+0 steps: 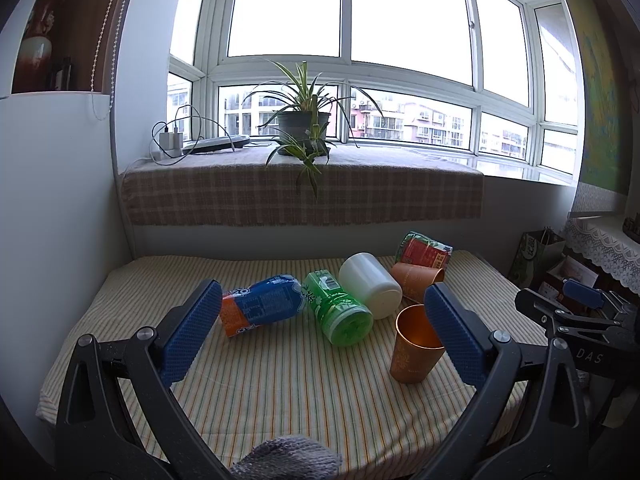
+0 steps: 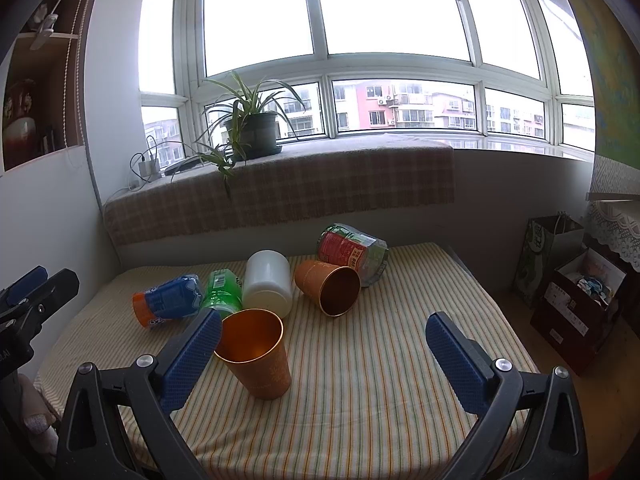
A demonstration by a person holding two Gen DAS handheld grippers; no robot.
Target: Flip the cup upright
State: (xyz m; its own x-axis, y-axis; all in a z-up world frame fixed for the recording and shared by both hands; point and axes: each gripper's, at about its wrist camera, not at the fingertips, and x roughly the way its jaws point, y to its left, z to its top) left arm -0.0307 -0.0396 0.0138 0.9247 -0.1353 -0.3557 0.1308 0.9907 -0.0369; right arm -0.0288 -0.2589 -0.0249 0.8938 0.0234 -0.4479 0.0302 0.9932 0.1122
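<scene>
An orange cup [image 1: 414,350] [image 2: 256,352] stands upright on the striped tablecloth [image 1: 280,380] [image 2: 380,360], mouth up. A second orange cup [image 1: 416,280] [image 2: 330,286] lies on its side behind it, mouth toward me. My left gripper [image 1: 322,328] is open and empty above the table, its right finger next to the upright cup. My right gripper [image 2: 323,354] is open and empty, its left finger close beside the upright cup.
A white cup [image 1: 370,286] [image 2: 267,282], a green bottle [image 1: 338,308] [image 2: 222,292], a blue and orange bottle [image 1: 260,308] [image 2: 168,300] and a red and green bottle [image 1: 424,250] [image 2: 352,250] lie on the table. Bags and boxes [image 2: 572,300] stand right. A potted plant [image 1: 304,120] stands on the sill.
</scene>
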